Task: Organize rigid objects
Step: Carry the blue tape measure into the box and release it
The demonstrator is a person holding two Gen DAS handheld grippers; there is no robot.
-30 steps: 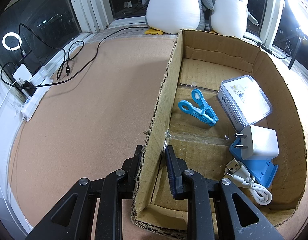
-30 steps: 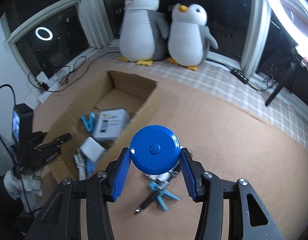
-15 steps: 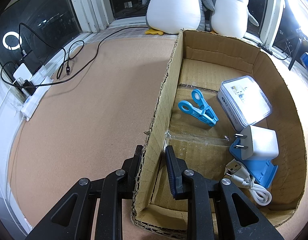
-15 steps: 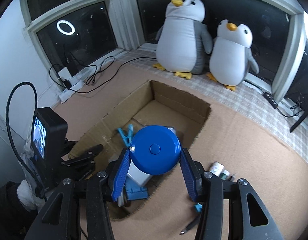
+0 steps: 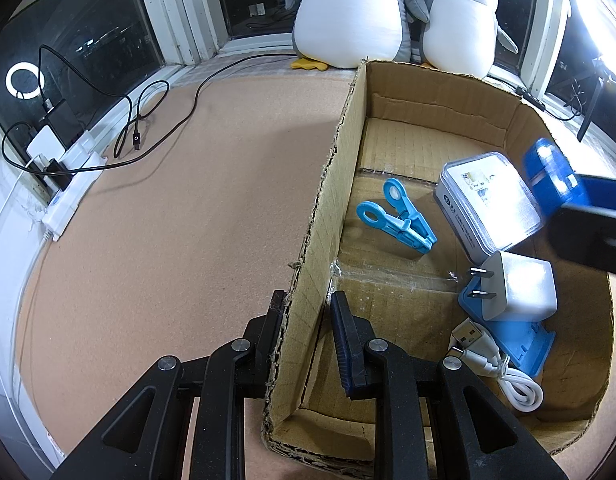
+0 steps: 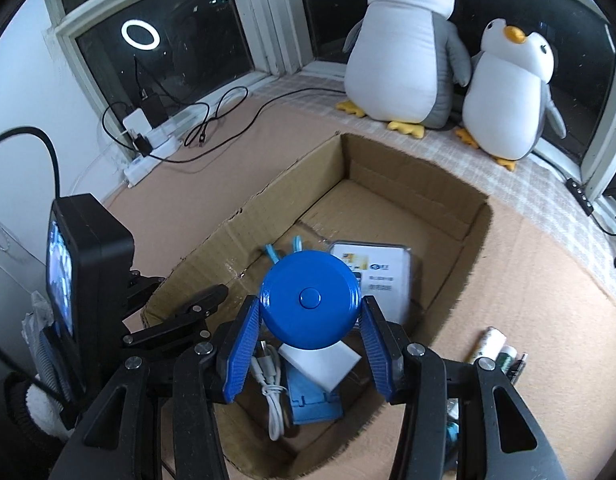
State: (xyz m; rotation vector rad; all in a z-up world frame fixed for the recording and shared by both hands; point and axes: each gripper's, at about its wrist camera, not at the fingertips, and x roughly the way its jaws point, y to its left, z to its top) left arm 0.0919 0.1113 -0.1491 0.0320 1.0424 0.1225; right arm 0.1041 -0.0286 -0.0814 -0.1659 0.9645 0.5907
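Note:
My right gripper (image 6: 310, 346) is shut on a round blue tape measure (image 6: 309, 299) and holds it above the open cardboard box (image 6: 474, 240). It enters the left wrist view as a blurred blue shape (image 5: 552, 176) at the right. My left gripper (image 5: 308, 312) is shut on the box's left wall (image 5: 328, 200). Inside the box lie a blue clip (image 5: 396, 220), a clear-lidded case (image 5: 488, 200), a white charger (image 5: 520, 286) on a blue stand (image 5: 520, 340) and a white USB cable (image 5: 504, 376).
Two plush penguins (image 6: 408, 48) stand by the window behind the box. Cables and a power strip (image 5: 67, 200) lie at the left wall. Small batteries and bottles (image 6: 496, 348) lie on the cork floor right of the box.
My right gripper has carried the blue tape measure from beside the box to above its inside. My left gripper has kept still on the box wall.

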